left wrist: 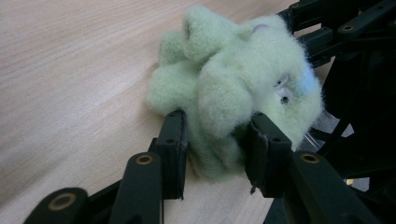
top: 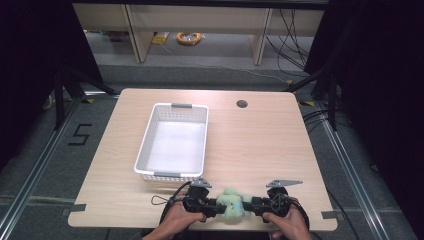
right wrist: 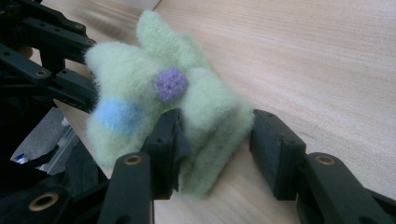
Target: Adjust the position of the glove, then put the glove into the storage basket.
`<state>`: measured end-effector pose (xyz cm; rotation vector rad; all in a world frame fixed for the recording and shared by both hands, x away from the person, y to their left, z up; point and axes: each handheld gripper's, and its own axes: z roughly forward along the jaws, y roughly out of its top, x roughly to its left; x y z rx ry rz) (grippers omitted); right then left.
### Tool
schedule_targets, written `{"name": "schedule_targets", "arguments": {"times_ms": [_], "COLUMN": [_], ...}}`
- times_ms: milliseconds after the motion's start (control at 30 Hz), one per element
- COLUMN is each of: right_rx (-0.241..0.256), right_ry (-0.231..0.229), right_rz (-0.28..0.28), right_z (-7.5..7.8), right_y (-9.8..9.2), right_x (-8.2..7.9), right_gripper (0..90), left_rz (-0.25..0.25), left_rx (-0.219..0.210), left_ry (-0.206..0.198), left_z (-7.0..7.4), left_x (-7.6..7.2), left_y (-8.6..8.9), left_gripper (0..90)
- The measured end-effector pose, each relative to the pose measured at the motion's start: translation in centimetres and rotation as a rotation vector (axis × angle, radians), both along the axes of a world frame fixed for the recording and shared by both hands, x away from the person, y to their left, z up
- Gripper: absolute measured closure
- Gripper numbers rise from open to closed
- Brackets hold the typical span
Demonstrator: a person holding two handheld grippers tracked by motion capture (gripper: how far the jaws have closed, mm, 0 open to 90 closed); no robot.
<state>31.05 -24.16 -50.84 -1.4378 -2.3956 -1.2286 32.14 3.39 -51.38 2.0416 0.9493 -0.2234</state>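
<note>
I see the pale green plush toy [top: 234, 202] at the table's [top: 250, 145] near edge, between both tools; my left gripper [left wrist: 215, 140] pinches its fluffy side; my right gripper [right wrist: 215, 140] has its jaws closed around the other end; the white basket [top: 145, 150] sits well apart.

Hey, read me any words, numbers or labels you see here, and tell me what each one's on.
"5": black tape mark on the floor, left of the table.
Nothing readable on the white basket, the green plush toy, or either tongs, left and right.
The yellow items on the floor at the back are too small to show any text.
</note>
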Motion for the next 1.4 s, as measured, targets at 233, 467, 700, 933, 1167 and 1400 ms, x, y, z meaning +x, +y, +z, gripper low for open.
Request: {"name": "schedule_targets", "arguments": {"times_ms": [233,467,700,933,1167,1400], "right_rx": [0.006,0.033,0.047,0.046,0.061,0.058], "right_ry": [0.001,0.008,-0.026,-0.050,-0.068,-0.112], "right_rz": [0.005,0.025,0.049,0.060,0.070,0.096], "right_z": [-0.2,-0.2,0.0,0.8,2.2,3.8], "right_y": [0.0,0.1,0.2,0.3,1.0,1.6], "right_x": [0.2,0.3,0.2,0.1,-0.1,0.6], "right_gripper": [56.2,66.0,74.3,75.6,75.8,75.8], "left_rz": [0.014,0.005,-0.012,-0.030,-0.021,-0.008], "left_rx": [-0.020,-0.023,-0.022,-0.018,-0.042,-0.060], "left_ry": [-0.013,-0.013,-0.031,-0.056,-0.073,-0.096], "left_z": [-0.1,0.0,0.2,0.9,1.9,3.7], "left_x": [-0.2,-0.2,-0.4,-0.9,-1.0,-0.8], "left_y": [-0.1,0.0,0.0,0.4,1.3,2.3], "left_gripper": [69.9,74.4,76.3,77.6,78.0,77.9]}}
